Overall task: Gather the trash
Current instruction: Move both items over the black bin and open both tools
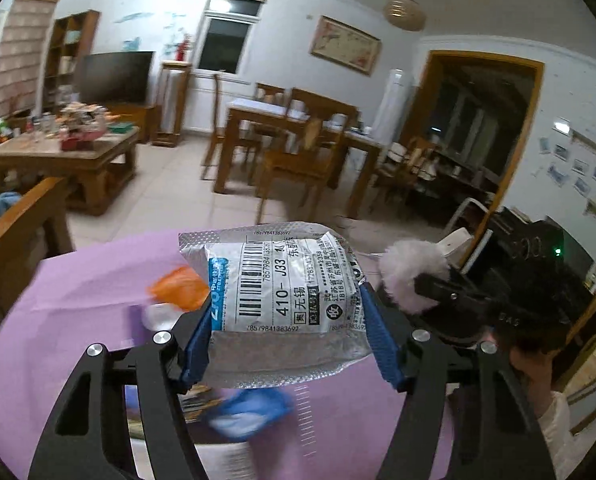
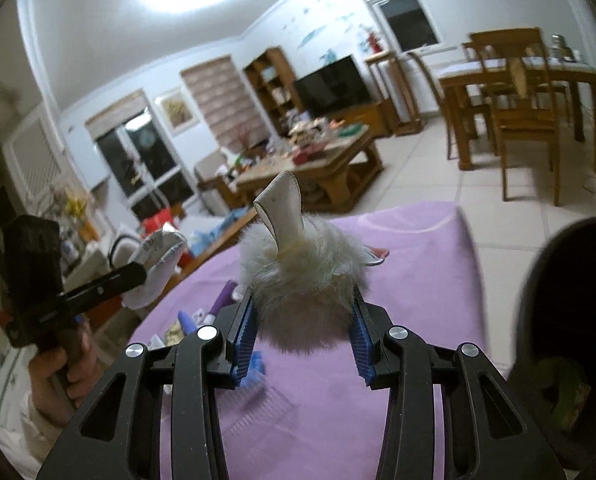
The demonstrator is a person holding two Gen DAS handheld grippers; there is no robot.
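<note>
My left gripper [image 1: 286, 320] is shut on a silver mailing pouch [image 1: 286, 280] with a white barcode label, held up above the purple-covered table [image 1: 78, 300]. Both blue pads press on the pouch's sides. In the right wrist view my right gripper [image 2: 302, 304] is shut on a fluffy white fur item [image 2: 301, 272] with a pale cone-shaped piece sticking up from it. Each gripper shows in the other's view: the fur item [image 1: 409, 268] at the right, the pouch [image 2: 154, 264] at the left. A dark round bin [image 2: 557, 280] stands at the right edge with something green inside.
Loose items lie on the purple cloth [image 2: 417, 280]: an orange wrapper [image 1: 178, 288], a blurred blue thing [image 1: 250, 412], a clear plastic tray [image 2: 266, 408], a purple tube [image 2: 224, 300]. A person's hand [image 2: 54, 368] holds the left gripper. Beyond are a cluttered coffee table [image 2: 317, 160] and dining chairs [image 2: 529, 128].
</note>
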